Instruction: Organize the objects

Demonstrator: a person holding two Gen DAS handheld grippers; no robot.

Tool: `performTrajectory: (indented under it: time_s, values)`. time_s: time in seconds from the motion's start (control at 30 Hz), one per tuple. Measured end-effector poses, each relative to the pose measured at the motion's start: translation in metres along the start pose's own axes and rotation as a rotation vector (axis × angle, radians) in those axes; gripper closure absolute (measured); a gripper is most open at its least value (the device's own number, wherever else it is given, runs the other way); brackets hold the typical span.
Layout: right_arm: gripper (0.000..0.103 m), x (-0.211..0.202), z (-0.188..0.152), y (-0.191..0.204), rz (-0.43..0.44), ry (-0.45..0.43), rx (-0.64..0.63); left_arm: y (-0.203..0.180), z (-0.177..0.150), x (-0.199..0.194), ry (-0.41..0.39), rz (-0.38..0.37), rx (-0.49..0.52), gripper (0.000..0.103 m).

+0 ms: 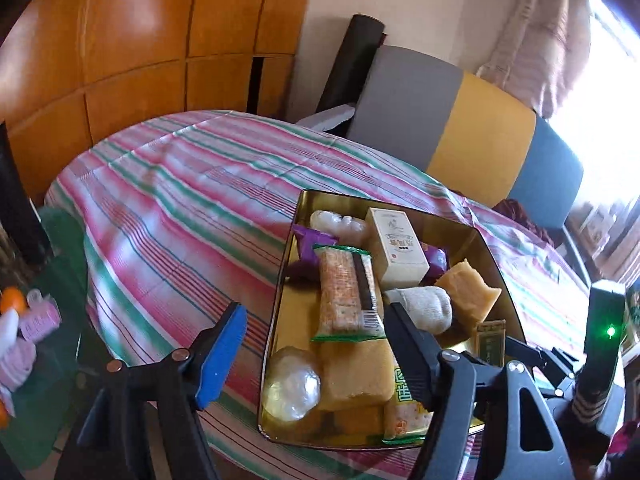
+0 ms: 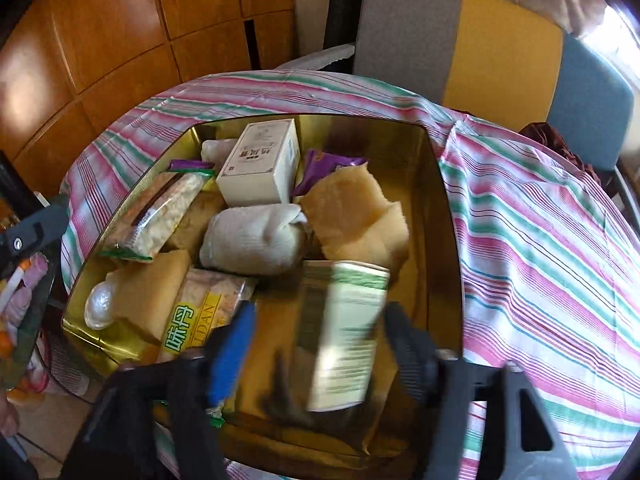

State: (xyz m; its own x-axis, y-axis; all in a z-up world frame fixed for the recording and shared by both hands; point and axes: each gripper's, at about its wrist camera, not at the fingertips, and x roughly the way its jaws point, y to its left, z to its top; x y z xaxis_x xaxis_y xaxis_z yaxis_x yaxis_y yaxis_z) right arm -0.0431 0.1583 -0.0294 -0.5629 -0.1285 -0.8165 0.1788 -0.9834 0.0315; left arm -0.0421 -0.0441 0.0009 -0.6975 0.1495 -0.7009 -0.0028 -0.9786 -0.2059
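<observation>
Right wrist: fingers (image 2: pixel 232 356) apart around blurred green carton (image 2: pixel 344 332), seemingly untouched; left fingers (image 1: pixel 222 356) wide, empty.

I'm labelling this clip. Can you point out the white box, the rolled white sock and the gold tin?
White box (image 2: pixel 256 184): right wrist view, front face.
Rolled white sock (image 2: pixel 252 242): right wrist view, middle of roll.
Gold tin (image 2: pixel 444 240): right wrist view, right inner wall.

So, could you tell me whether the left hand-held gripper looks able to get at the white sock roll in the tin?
Probably yes: the left hand-held gripper is open just above the sock roll, which lies uncovered on top.
</observation>
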Motion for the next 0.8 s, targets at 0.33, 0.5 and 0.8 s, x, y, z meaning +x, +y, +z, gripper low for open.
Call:
performTrajectory:
  time_s: [0.33, 0.5, 0.8]
  values:
    - [0.016, -0.04, -0.002, 0.001, -0.081, -0.138, 0.085, -0.004, -0.001, -0.01, -0.044, 0.091, 0.029, 0.025]
    - [0.012, -0.065, -0.003, 0.0, -0.105, -0.206, 0.103, -0.013, -0.003, -0.008, -0.028, 0.073, 0.039, 0.023]
    - [0.011, -0.074, -0.007, -0.003, -0.083, -0.218, 0.116, -0.039, -0.015, -0.01, -0.035, 0.071, 0.124, 0.023]
